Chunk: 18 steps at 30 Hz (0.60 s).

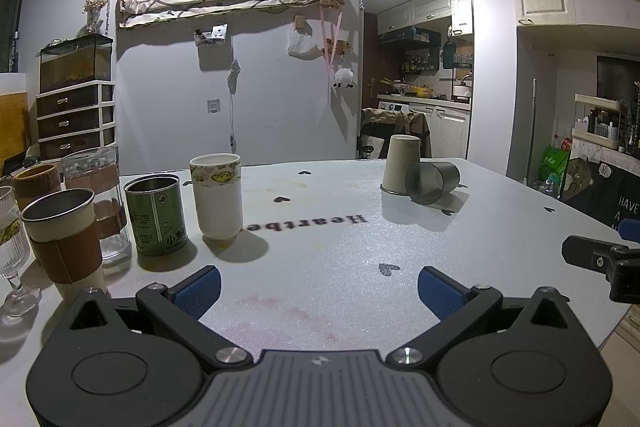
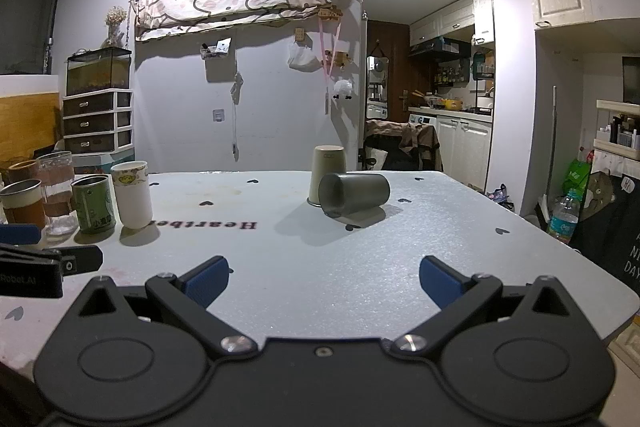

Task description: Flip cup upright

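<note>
A dark grey translucent cup (image 1: 432, 183) (image 2: 354, 194) lies on its side on the white table (image 1: 328, 259) (image 2: 320, 267), its mouth toward me. A beige cup (image 1: 400, 165) (image 2: 326, 175) stands upside down just behind it, touching or nearly so. My left gripper (image 1: 318, 293) is open and empty over the near table, well short of both cups. My right gripper (image 2: 324, 285) is open and empty, also well short of them. The right gripper's finger shows at the right edge of the left wrist view (image 1: 592, 259).
A row of upright cups stands at the left: a white patterned cup (image 1: 218, 201) (image 2: 132, 193), a green tin (image 1: 158, 215) (image 2: 94, 203), a brown-sleeved cup (image 1: 64, 233), a glass mug (image 1: 96, 187) and a stemmed glass (image 1: 12, 251). The table edge (image 2: 580, 251) falls off at right.
</note>
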Tool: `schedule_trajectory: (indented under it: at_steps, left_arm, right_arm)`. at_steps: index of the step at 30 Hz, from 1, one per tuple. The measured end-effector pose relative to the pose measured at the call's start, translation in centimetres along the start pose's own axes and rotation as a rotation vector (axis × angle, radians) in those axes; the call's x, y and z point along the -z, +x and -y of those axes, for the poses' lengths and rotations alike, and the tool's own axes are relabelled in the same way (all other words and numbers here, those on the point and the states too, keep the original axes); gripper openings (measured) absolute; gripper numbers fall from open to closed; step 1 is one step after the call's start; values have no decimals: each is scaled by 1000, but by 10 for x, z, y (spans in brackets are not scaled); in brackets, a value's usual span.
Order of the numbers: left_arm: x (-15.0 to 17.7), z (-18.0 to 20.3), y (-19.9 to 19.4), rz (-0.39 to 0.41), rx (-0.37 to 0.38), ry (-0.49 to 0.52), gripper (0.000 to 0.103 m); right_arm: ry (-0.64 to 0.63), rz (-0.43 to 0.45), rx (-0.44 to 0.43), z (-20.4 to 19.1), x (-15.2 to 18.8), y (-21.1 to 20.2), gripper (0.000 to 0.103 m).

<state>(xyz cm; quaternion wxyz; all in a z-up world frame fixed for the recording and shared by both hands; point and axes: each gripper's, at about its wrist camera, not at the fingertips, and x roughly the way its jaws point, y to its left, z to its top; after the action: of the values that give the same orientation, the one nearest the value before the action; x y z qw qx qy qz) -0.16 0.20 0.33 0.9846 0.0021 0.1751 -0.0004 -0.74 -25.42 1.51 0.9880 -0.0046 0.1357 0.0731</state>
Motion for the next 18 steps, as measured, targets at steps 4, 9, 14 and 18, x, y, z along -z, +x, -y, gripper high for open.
schedule_trajectory:
  at_steps: [4, 9, 14, 18]
  left_arm:
    - [0, 0, 0, 0, 0, 0, 103]
    - [4, 0, 2, -2, -2, -2, 103]
    - [15, -4, 9, -5, -10, -5, 103]
    - [21, -10, 6, -8, -4, -24, 103]
  right_arm:
    - [0, 0, 0, 0, 0, 0, 103]
    - [0, -1, 1, 0, 0, 0, 103]
    - [-10, 13, 4, 0, -2, 4, 103]
    - [-11, 24, 7, 3, -17, 20, 103]
